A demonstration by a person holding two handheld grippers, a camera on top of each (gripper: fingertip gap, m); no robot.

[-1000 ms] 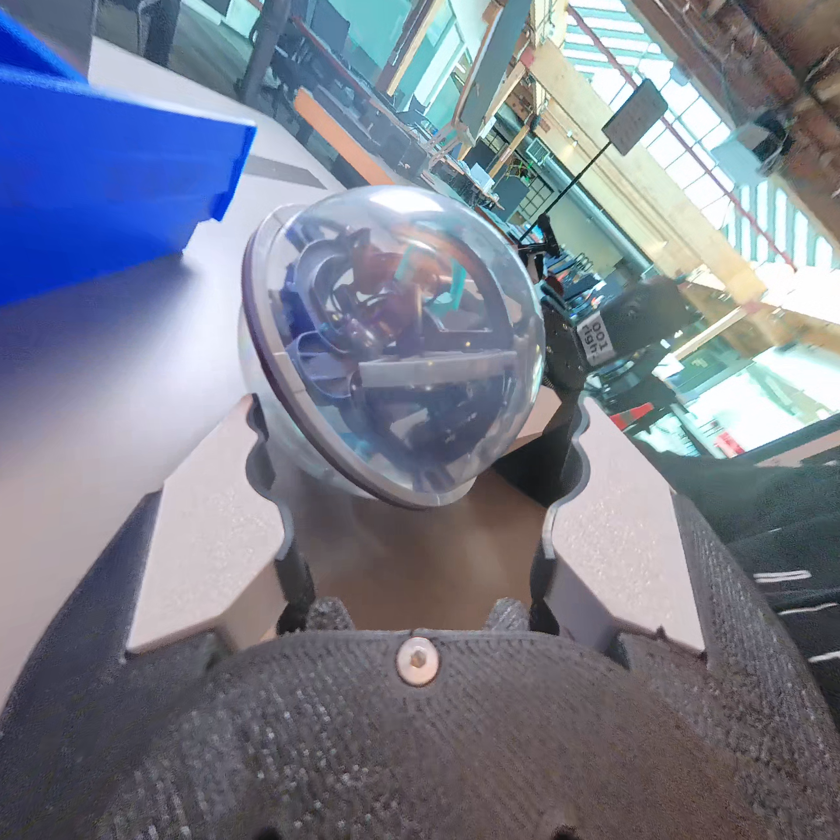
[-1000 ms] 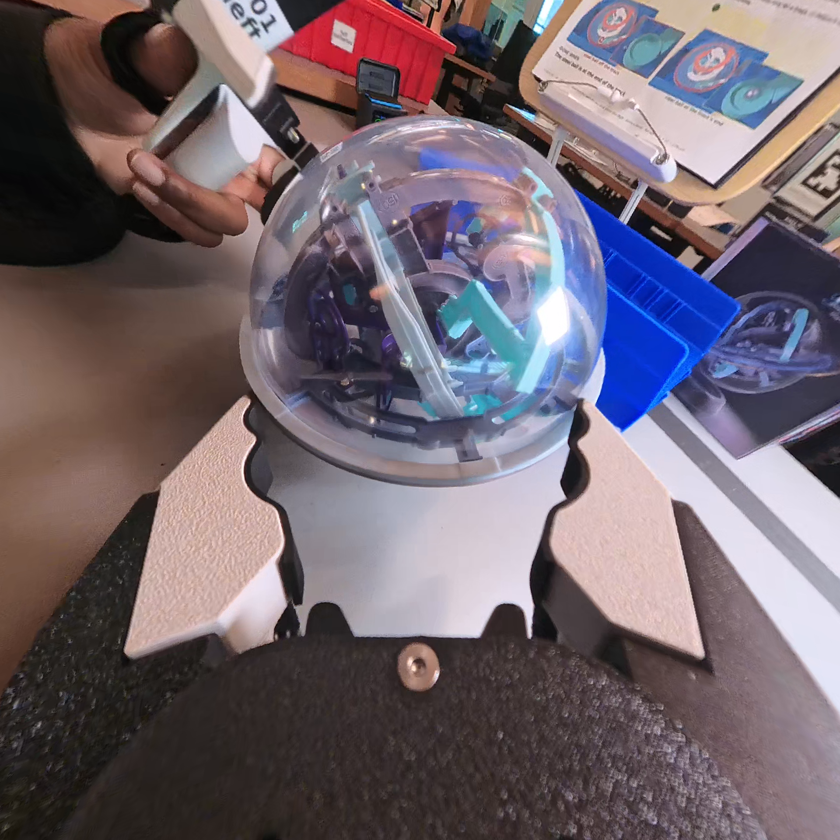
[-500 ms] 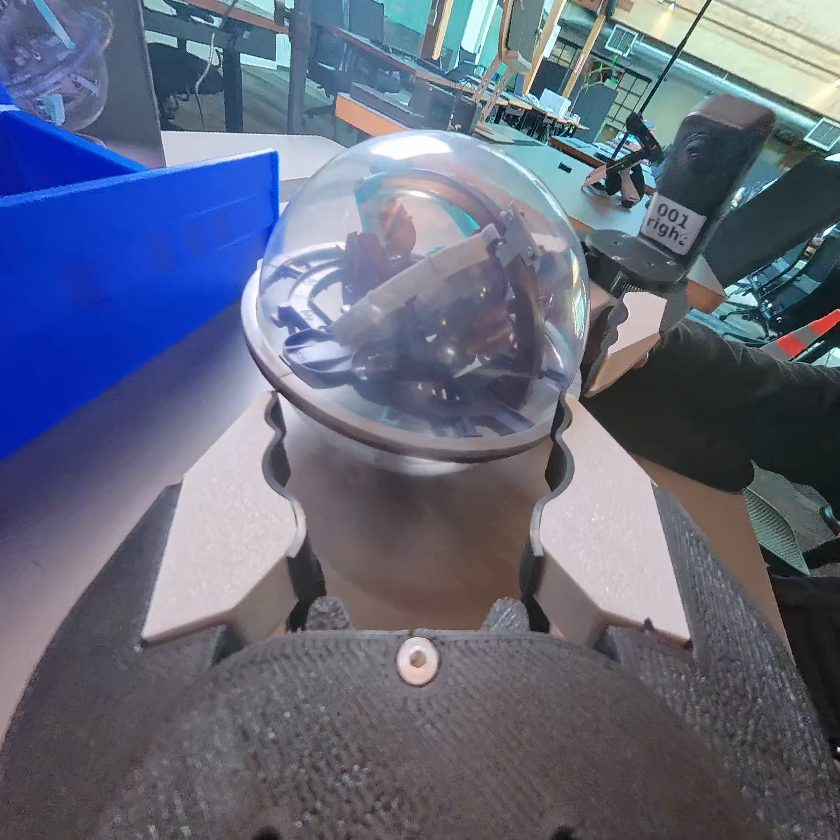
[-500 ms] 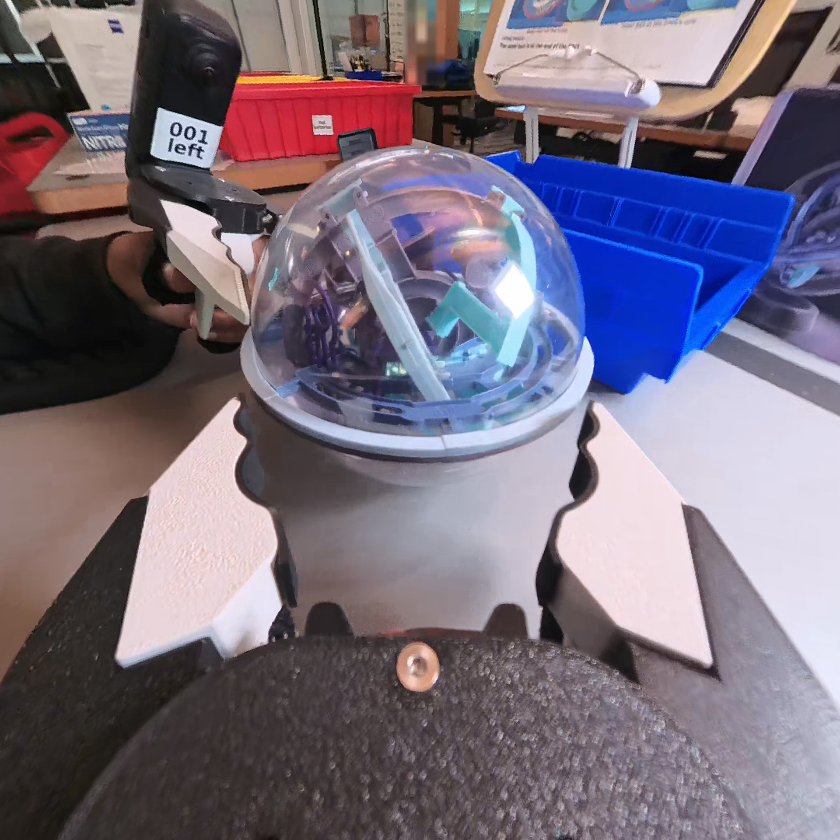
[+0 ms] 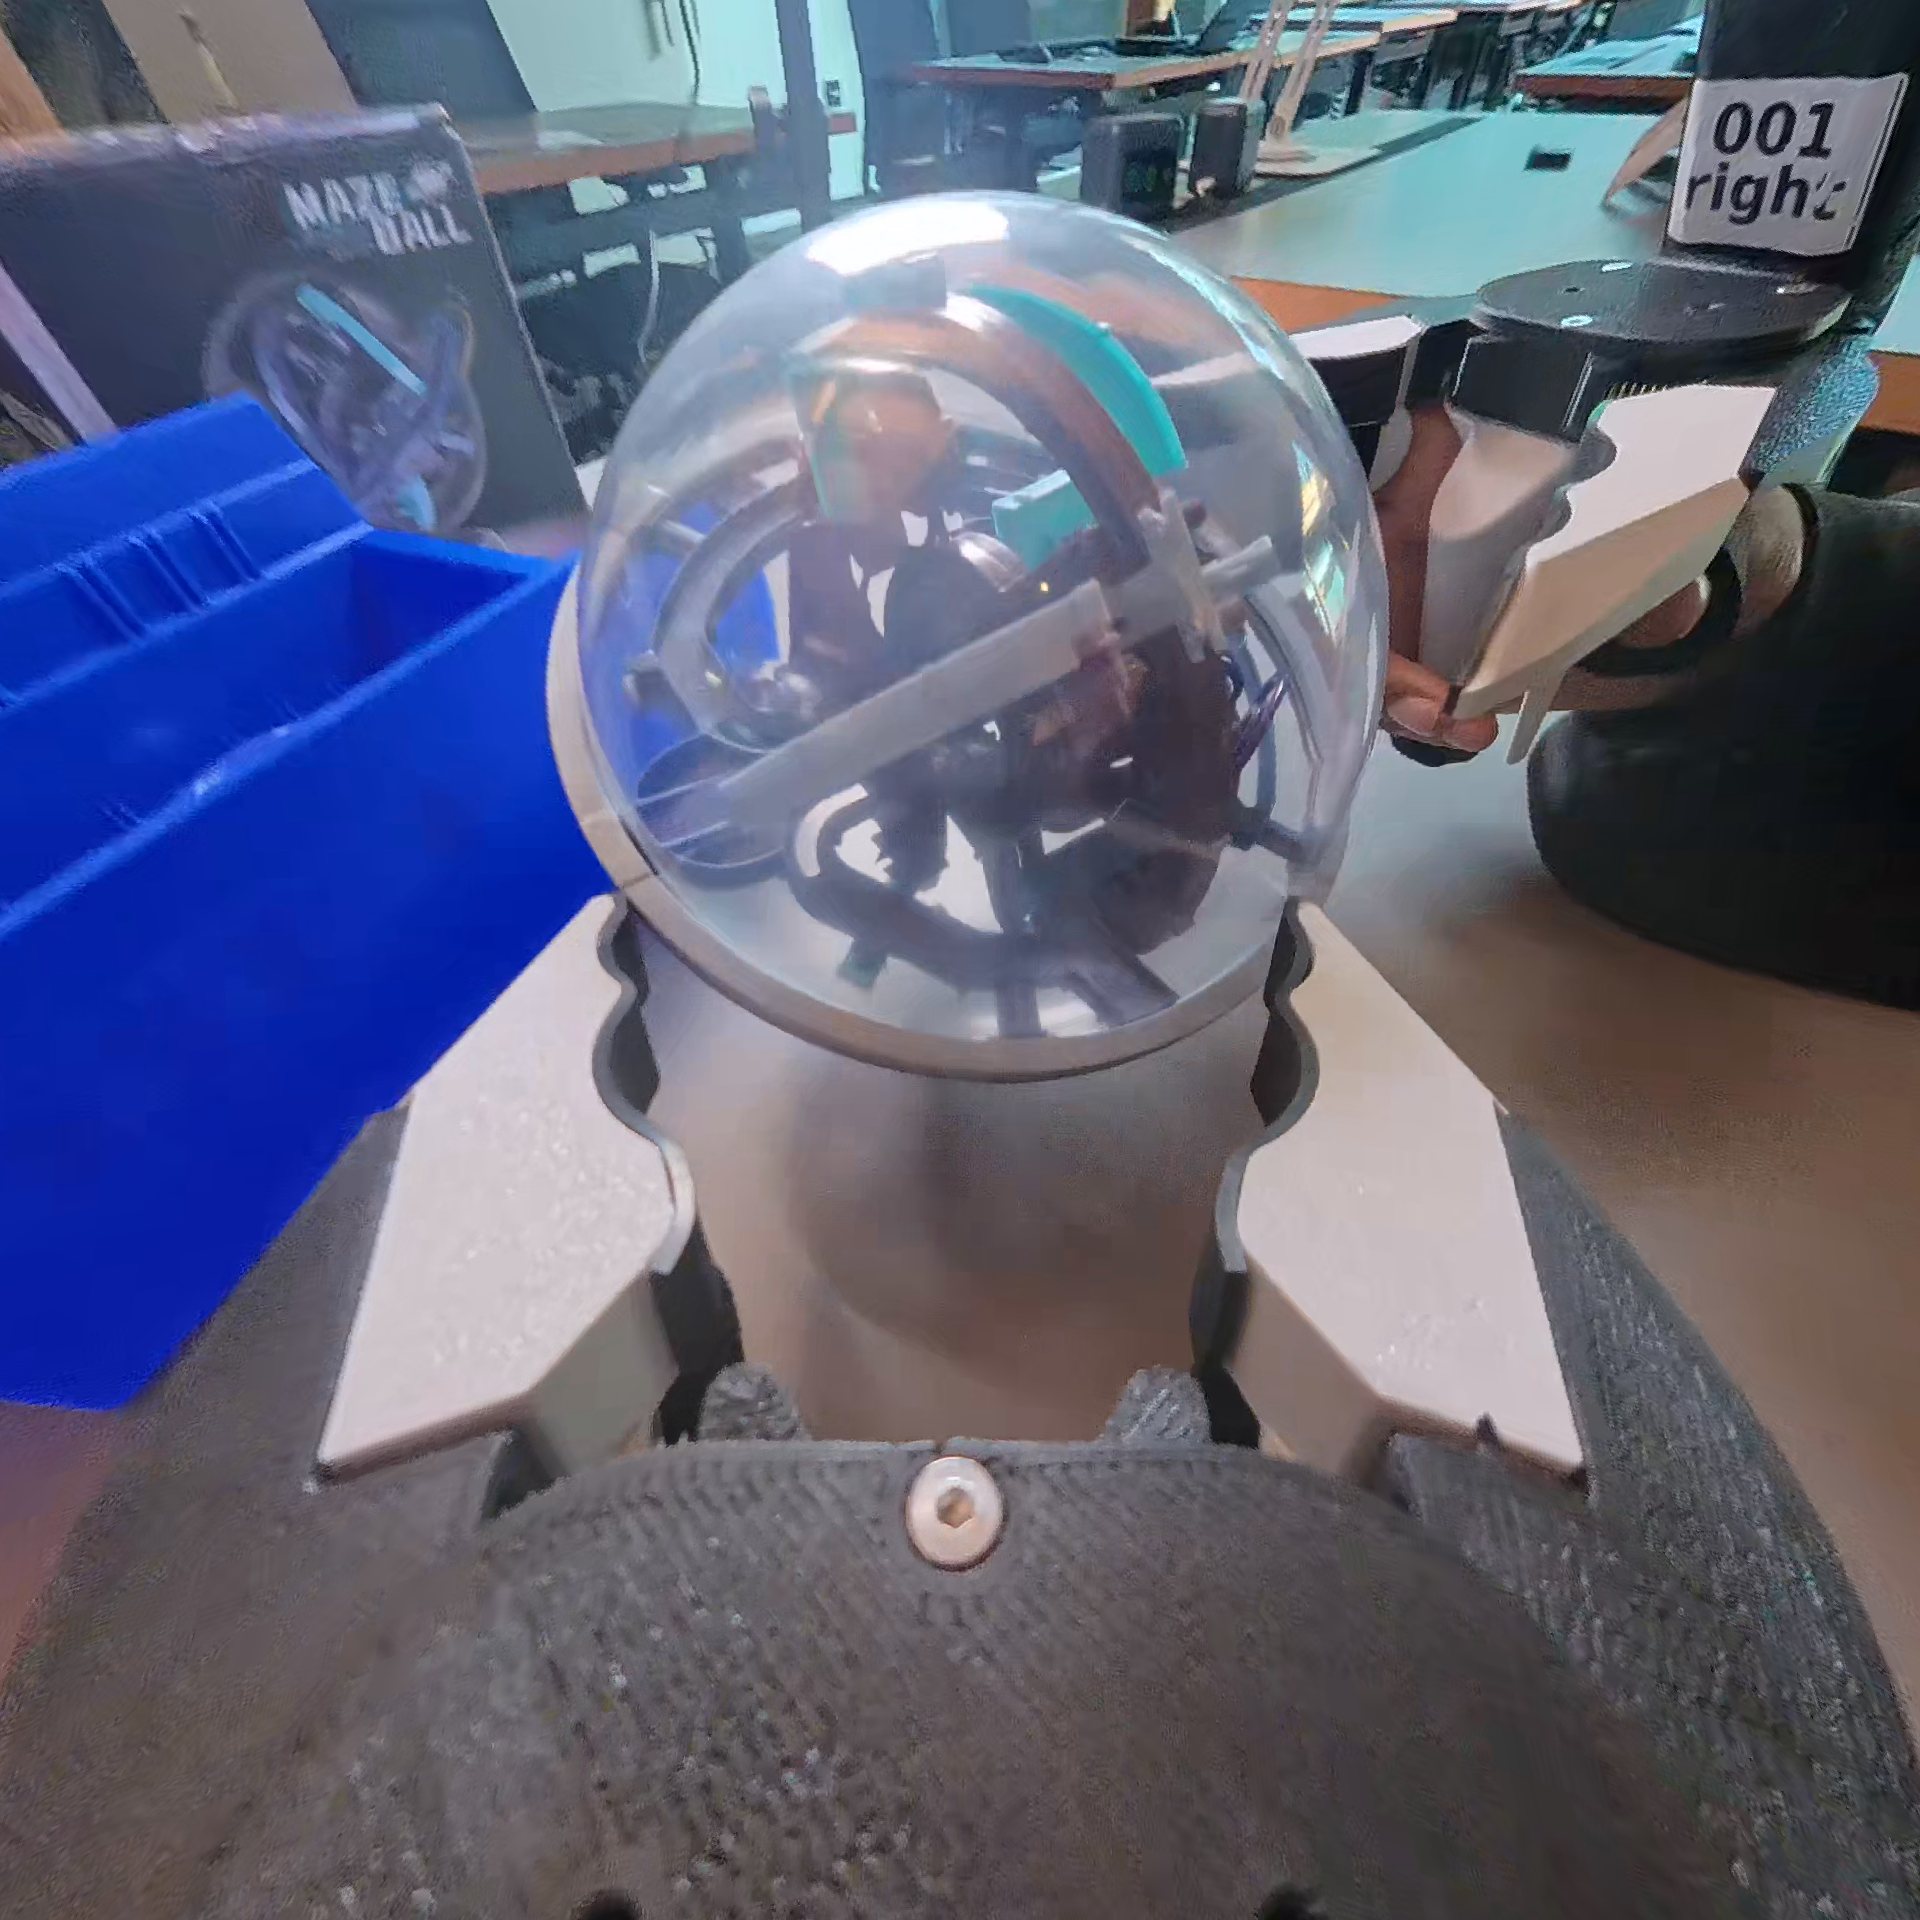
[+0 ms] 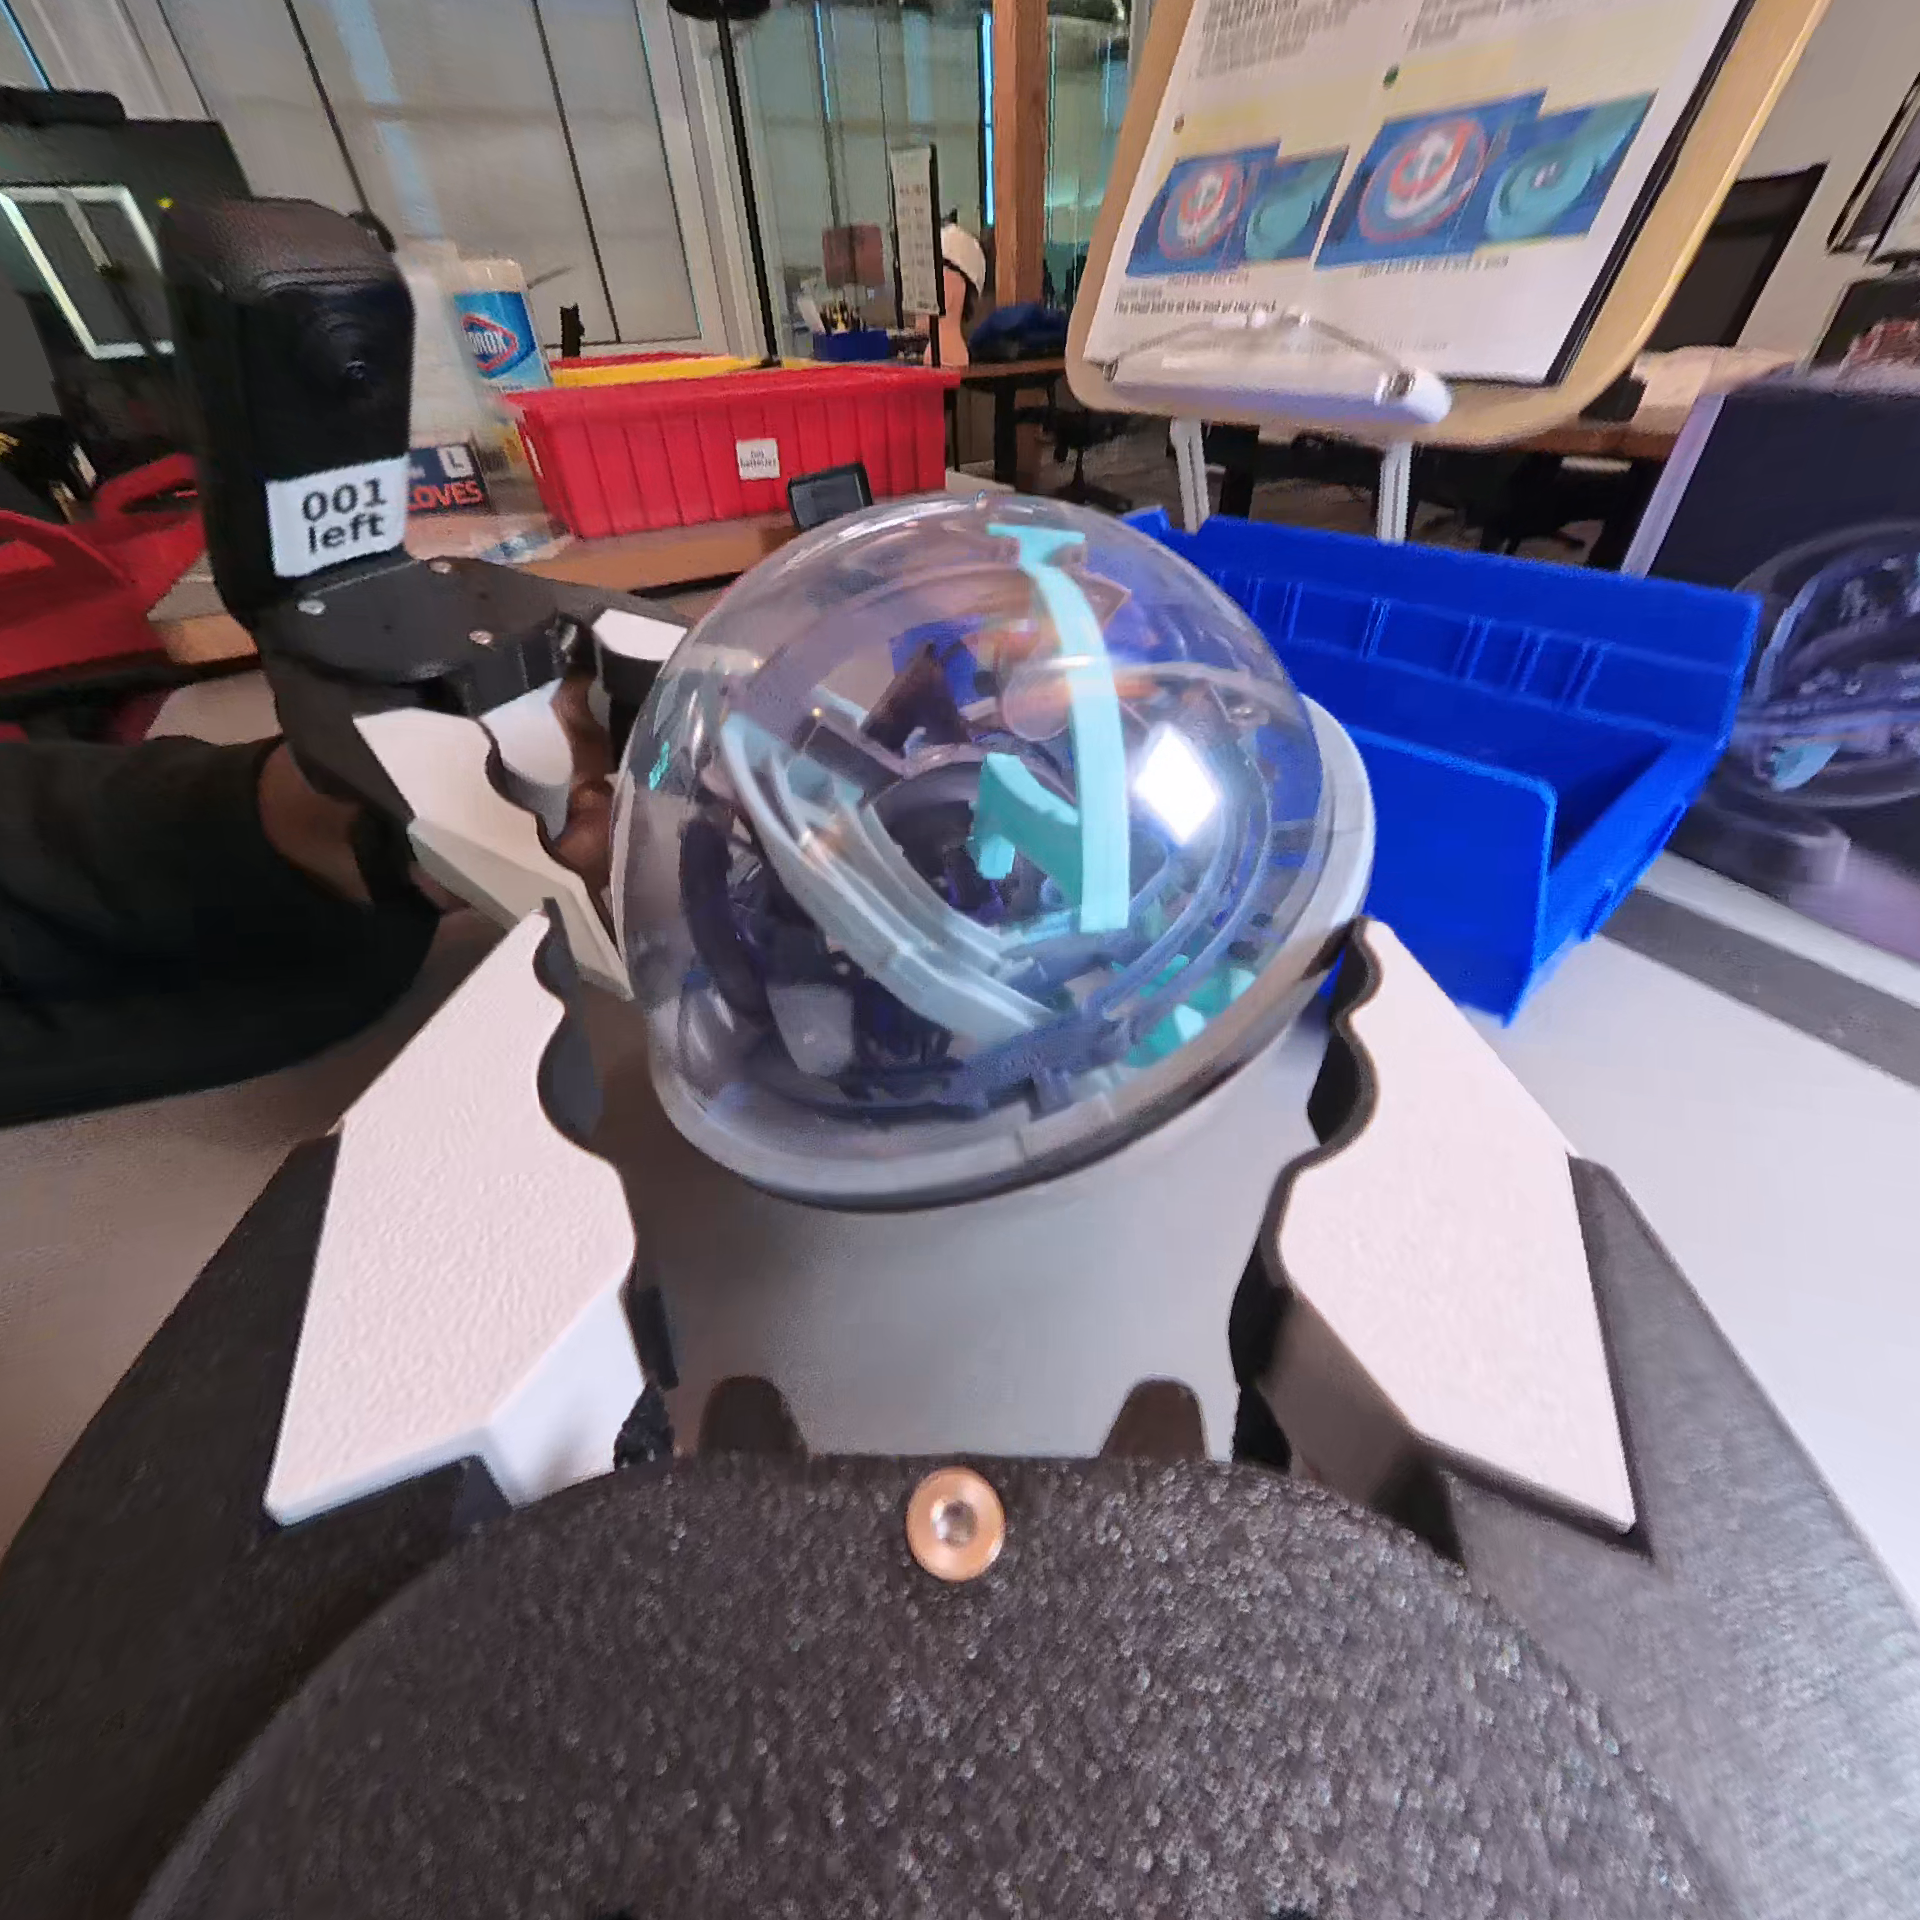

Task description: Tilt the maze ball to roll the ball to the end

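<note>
The maze ball (image 5: 966,644), a clear sphere with a grey ring and blue, teal and grey tracks inside, sits tilted between my left gripper's (image 5: 951,925) fingertips. Both pads press on its ring, so the left gripper is shut on it just above the table (image 5: 1558,1039). In the right wrist view the ball (image 6: 987,852) stands between my right gripper's (image 6: 951,977) wide-spread fingers. The ring touches the right finger (image 6: 1382,1039), but a gap shows at the left finger (image 6: 499,1039), so this gripper is open. The small ball inside cannot be made out.
A blue bin (image 5: 208,779) stands close on the left of the ball and also shows in the right wrist view (image 6: 1507,748). The maze ball's dark box (image 5: 260,312) is behind it. An instruction board on a stand (image 6: 1403,208) and a red crate (image 6: 727,447) stand farther back.
The left gripper closed slightly on the ball and rolled back to level, turning the ball so its ring now slants. The right gripper's fingers spread a little and its left finger came off the ball.
</note>
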